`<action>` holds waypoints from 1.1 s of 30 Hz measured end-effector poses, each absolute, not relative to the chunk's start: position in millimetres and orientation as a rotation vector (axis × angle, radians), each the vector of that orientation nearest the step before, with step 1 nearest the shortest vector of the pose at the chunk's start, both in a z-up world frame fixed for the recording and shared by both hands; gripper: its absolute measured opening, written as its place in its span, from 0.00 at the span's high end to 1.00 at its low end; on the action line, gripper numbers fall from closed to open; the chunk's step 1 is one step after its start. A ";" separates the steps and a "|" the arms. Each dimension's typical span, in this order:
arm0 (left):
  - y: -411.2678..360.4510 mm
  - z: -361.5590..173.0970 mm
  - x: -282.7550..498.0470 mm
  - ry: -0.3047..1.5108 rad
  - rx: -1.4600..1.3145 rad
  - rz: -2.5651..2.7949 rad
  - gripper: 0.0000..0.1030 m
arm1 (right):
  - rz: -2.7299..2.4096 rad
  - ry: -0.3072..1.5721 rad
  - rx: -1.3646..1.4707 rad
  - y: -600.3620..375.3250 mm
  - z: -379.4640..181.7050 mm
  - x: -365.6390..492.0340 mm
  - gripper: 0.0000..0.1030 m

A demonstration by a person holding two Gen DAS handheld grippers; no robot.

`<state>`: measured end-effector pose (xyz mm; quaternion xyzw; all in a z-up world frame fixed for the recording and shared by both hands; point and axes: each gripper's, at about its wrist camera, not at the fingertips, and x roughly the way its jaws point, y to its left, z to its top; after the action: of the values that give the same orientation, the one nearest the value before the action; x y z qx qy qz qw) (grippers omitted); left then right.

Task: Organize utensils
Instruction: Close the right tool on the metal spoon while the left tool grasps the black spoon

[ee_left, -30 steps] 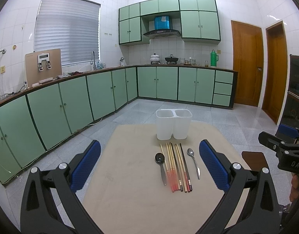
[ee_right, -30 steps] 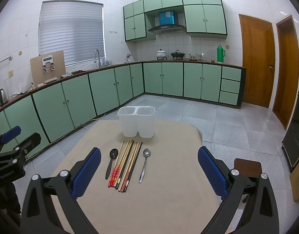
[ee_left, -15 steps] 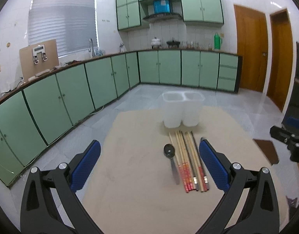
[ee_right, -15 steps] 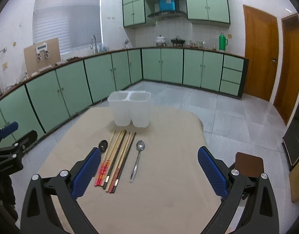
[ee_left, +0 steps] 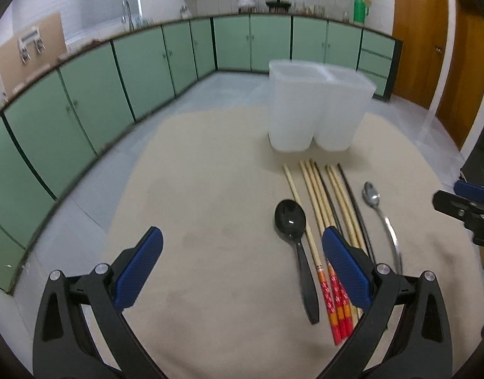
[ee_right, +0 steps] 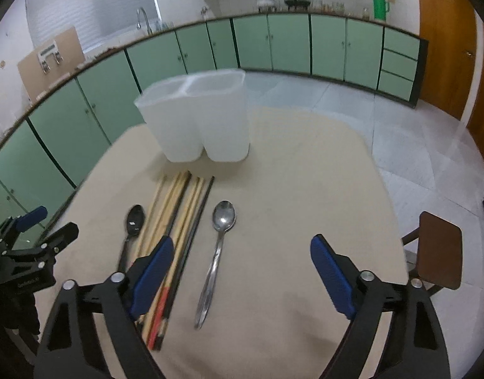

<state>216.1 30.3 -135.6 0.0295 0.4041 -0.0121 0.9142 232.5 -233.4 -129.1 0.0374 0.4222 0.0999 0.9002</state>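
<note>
Left gripper [ee_left: 242,265]: fingers spread wide, holding nothing. Right gripper [ee_right: 242,271]: fingers spread wide, empty, above the metal spoon [ee_right: 217,252]. Chopsticks [ee_left: 324,208] and black spoon [ee_left: 294,237] lie at 6 o'clock of the white two-compartment holder [ee_left: 314,107] on the table [ee_left: 210,189]. Gripper lettering unreadable.

Green cupboards [ee_left: 153,63] ran along the white tiled wall [ee_right: 235,3] — brown wooden doors [ee_left: 422,31] stood on the right, over a pale grey floor [ee_right: 400,132].

Beige table [ee_left: 210,189]: white holder [ee_left: 314,107], chopsticks [ee_left: 324,202], black spoon [ee_left: 292,230], metal spoon [ee_right: 218,246].
</note>
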 end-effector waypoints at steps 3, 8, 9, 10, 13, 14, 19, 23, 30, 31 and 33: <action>28.3 -152.1 230.8 0.879 0.052 -0.042 0.05 | 0.236 0.927 0.076 -227.4 -145.8 252.9 0.29; 25.3 -173.8 244.0 0.932 0.065 -0.054 0.05 | 0.273 0.993 0.101 -219.3 -167.9 274.9 0.38; 25.2 -176.1 244.9 0.939 0.064 -0.058 0.05 | 0.277 1.002 0.103 -218.6 -169.5 275.7 0.40; 24.9 -178.8 245.7 0.946 0.063 -0.068 0.05 | 0.281 1.011 0.100 -217.1 -172.8 278.4 0.40; 22.5 -182.6 246.9 0.954 0.067 -0.092 0.05 | 0.278 1.017 0.103 -217.0 -176.3 281.9 0.40; 21.6 -182.6 246.3 0.956 0.067 -0.099 0.05 | 0.279 1.017 0.105 -217.3 -176.9 282.2 0.40; 13.6 -195.1 252.8 0.979 0.113 -0.093 0.05 | 0.283 1.014 0.096 -215.1 -177.7 284.3 0.40; 16.4 -205.2 257.8 1.006 0.118 -0.083 0.05 | 0.287 1.017 0.085 -211.9 -177.7 284.4 0.40; 27.0 -201.5 263.4 0.989 0.117 -0.033 0.05 | 0.268 1.037 0.054 -202.8 -183.5 288.9 0.40; 26.7 -200.4 263.9 0.989 0.119 -0.035 0.05 | 0.263 1.038 0.049 -202.3 -184.8 289.1 0.40; 22.5 -196.0 264.6 0.987 0.133 -0.044 0.05 | 0.257 1.040 0.049 -200.8 -185.7 290.9 0.40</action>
<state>264.6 22.5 -196.0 0.0636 0.4732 -0.0210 0.8784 290.9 -200.8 -185.7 0.0235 0.4953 0.1223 0.8597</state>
